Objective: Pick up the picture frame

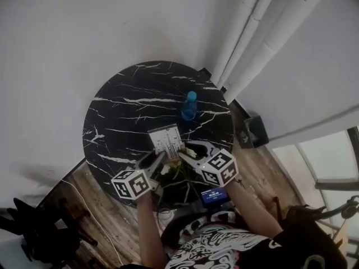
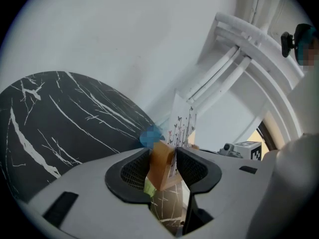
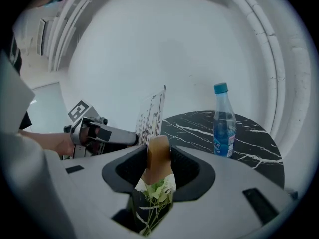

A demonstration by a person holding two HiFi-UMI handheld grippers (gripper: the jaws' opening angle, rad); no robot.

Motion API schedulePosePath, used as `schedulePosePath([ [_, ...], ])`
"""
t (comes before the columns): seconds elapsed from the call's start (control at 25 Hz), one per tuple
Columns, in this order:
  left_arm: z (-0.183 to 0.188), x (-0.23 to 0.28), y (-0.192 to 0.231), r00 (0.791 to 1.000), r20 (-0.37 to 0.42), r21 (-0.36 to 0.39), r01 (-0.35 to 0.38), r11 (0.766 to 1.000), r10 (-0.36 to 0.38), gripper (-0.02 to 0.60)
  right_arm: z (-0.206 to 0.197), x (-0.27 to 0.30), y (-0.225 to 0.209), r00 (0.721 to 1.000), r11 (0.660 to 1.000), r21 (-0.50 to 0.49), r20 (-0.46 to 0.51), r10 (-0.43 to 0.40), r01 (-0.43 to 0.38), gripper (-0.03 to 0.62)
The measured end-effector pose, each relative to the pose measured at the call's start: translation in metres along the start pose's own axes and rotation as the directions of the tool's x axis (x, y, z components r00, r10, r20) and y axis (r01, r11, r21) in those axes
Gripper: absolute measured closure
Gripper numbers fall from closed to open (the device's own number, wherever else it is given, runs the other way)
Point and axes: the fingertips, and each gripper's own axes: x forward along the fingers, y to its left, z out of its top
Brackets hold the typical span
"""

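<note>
While both claws clamp it, picture frame (image 1: 167,140) sits mid-picture in head view, over round black table (image 1: 123,111). L gripper (image 1: 159,158) pinches its left side, R gripper (image 1: 188,153) its right, jaws narrow on brown edges. Blue bottle (image 1: 189,106) upright just above-right of it

There are one round bench (image 1: 123,111), one frame (image 1: 166,140), one blue bottle (image 1: 189,106), one bunch of flowers (image 1: 175,170), two grippers, the left gripper (image 1: 159,158) and the right gripper (image 1: 188,152), and one dark box (image 1: 253,130) on the floor.
</note>
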Motion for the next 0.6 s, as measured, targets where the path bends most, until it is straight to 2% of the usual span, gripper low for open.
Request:
schedulePosePath([
  [0.32, -0.014, -0.003, -0.027, 0.999, -0.032, 0.066, 0.018, 0.998, -0.016, 0.402, -0.008, -0.029, 0.008, 0.999, 0.999, 0.006, -0.005, -0.035, 0.035, 0.454],
  [0.6, -0.016, -0.015, -0.036, 1.0, -0.005, 0.075, 0.02, 0.997, -0.02, 0.403, -0.006, -0.039, 0.02, 0.999, 0.999, 0.008, 0.022, -0.045, 0.045, 0.454],
])
